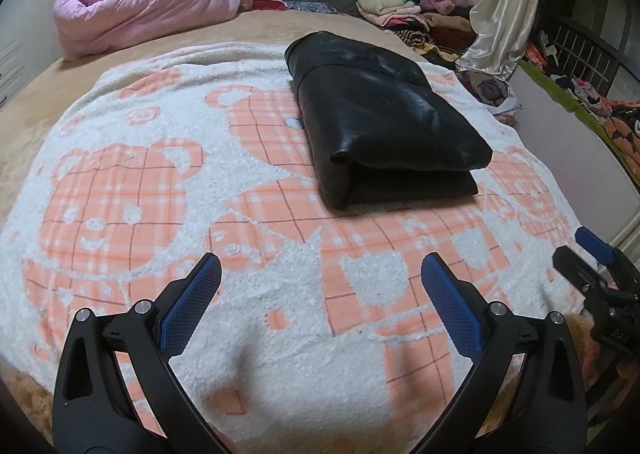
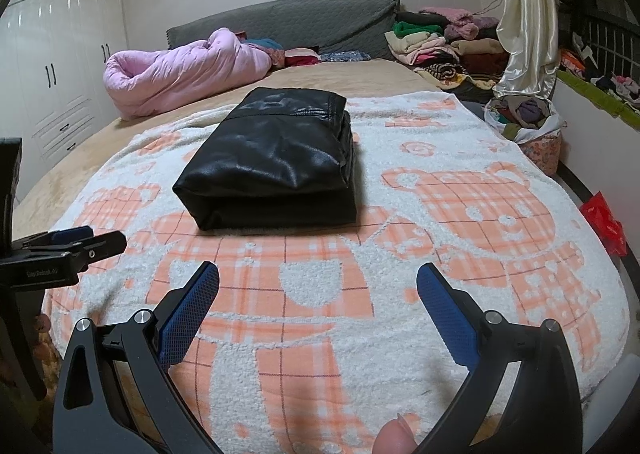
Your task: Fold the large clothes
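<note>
A black leather garment (image 1: pixel 380 118) lies folded into a compact rectangle on a white and orange bear-print blanket (image 1: pixel 160 182). It also shows in the right wrist view (image 2: pixel 276 158), on the same blanket (image 2: pixel 460 214). My left gripper (image 1: pixel 320 274) is open and empty, held above the blanket on the near side of the garment. My right gripper (image 2: pixel 318 282) is open and empty too, also on the near side of the garment. Each gripper shows at the edge of the other's view: the right one (image 1: pixel 596 266), the left one (image 2: pixel 68 246).
A rolled pink quilt (image 2: pixel 180 70) lies at the back left of the bed by a grey headboard (image 2: pixel 288 22). Piles of clothes (image 2: pixel 440 46) and a cream curtain (image 2: pixel 528 14) stand at the back right. A bag of clothes (image 2: pixel 528 118) sits beside the bed. White wardrobes (image 2: pixel 52 66) line the left wall.
</note>
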Demonstrator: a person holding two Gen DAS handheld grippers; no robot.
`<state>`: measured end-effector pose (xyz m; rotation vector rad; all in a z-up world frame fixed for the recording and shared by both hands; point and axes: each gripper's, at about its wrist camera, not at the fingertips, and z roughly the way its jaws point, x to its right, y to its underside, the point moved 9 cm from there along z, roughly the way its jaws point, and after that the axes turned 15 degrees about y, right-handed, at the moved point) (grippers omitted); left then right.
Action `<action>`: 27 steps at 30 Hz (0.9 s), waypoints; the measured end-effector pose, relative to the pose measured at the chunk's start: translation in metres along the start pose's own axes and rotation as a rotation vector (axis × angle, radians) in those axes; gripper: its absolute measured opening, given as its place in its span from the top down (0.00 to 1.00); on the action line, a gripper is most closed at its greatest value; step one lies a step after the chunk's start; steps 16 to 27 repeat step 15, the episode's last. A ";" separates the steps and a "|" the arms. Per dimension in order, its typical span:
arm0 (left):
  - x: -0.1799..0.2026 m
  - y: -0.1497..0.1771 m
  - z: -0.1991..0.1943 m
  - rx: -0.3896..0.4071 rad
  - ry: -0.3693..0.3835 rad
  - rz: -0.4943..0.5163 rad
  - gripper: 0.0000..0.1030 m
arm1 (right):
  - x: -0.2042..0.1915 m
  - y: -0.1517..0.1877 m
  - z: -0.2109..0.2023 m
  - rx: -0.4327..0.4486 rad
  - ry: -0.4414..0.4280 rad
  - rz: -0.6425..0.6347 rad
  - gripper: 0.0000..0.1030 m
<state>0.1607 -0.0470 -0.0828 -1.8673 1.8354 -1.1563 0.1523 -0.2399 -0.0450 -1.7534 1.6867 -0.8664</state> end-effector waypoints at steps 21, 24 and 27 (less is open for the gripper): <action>-0.209 -0.043 -0.061 0.010 -0.224 -0.261 0.09 | 0.338 0.097 -0.034 -0.136 0.770 0.475 0.04; -0.209 -0.043 -0.061 0.010 -0.224 -0.261 0.09 | 0.338 0.097 -0.034 -0.136 0.770 0.475 0.04; -0.209 -0.043 -0.061 0.010 -0.224 -0.261 0.09 | 0.338 0.097 -0.034 -0.136 0.770 0.475 0.04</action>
